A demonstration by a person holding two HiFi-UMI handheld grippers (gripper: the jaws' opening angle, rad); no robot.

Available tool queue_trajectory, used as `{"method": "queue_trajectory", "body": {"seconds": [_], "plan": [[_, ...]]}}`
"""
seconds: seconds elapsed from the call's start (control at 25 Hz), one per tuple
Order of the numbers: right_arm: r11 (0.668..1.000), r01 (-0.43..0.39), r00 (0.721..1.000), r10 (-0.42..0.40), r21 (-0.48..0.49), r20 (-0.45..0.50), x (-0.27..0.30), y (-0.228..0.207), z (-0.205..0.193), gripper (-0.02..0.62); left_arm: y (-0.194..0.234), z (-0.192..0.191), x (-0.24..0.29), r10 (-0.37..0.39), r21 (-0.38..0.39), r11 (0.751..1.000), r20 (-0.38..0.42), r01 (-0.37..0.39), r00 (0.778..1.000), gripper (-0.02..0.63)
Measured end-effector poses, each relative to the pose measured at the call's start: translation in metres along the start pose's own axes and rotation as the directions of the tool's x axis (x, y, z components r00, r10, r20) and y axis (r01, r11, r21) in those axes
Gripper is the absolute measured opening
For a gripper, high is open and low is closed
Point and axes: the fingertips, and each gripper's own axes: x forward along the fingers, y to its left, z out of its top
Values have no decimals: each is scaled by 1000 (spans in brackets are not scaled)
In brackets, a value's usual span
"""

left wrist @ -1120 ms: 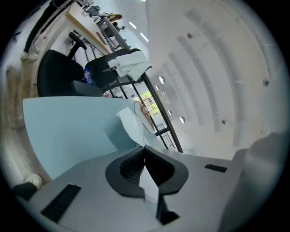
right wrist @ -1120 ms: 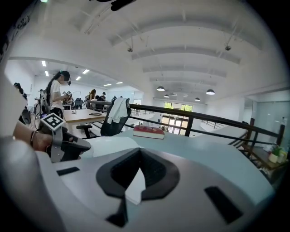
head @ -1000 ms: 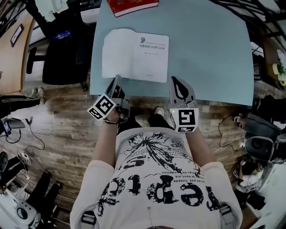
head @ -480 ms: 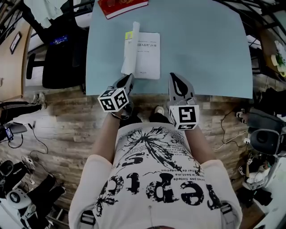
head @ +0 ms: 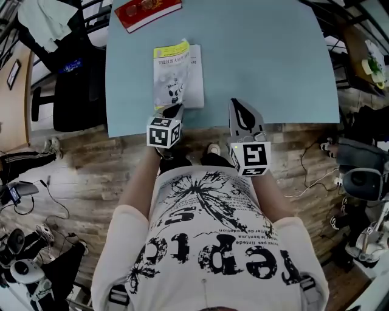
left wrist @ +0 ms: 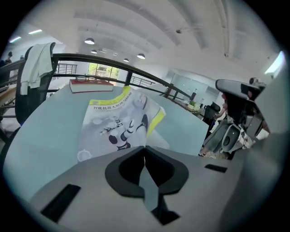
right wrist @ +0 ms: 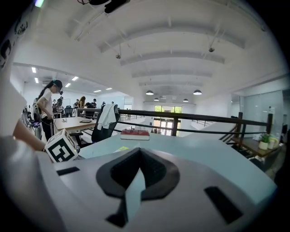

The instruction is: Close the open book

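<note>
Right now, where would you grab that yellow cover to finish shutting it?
Probably its free right-hand edge, from the right: the yellow cover sits tilted, hinged at the left, that edge raised off the white page, leaving room for a jaw.

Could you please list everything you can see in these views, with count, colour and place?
Table: one, light blue, middle of the head view.
Book: one, yellow-and-white cover with a robot picture, near-left part of the table, cover side up.
Red book: one, red, far-left corner of the table.
Chair: one, black, left of the table.
Garment: one, white, draped on the chair.
Floor: wood-patterned, around the table.
Left gripper: one, grey, shut and empty, by the book's near edge.
Right gripper: one, grey, shut and empty, at the table's near edge.
</note>
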Motion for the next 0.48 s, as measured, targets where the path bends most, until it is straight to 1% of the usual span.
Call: {"method": "queue_trajectory", "body": {"seconds": [0.16, 0.28, 0.4, 0.48], "plan": [[999, 25, 1000, -25, 39, -6, -6, -16, -3, 10, -2, -11, 13, 29, 74, 997, -78, -23, 997, 21], [998, 41, 999, -41, 46, -9, -7, -24, -3, 10, -3, -14, 17, 55, 135, 990, -111, -39, 992, 21], [997, 51, 999, -50, 63, -20, -5, -28, -3, 11, -5, -14, 18, 51, 145, 989, -135, -31, 990, 28], [996, 50, 999, -49, 68, -23, -2, -28, -4, 11, -7, -15, 20, 39, 147, 989, -169, -13, 985, 51]]}}
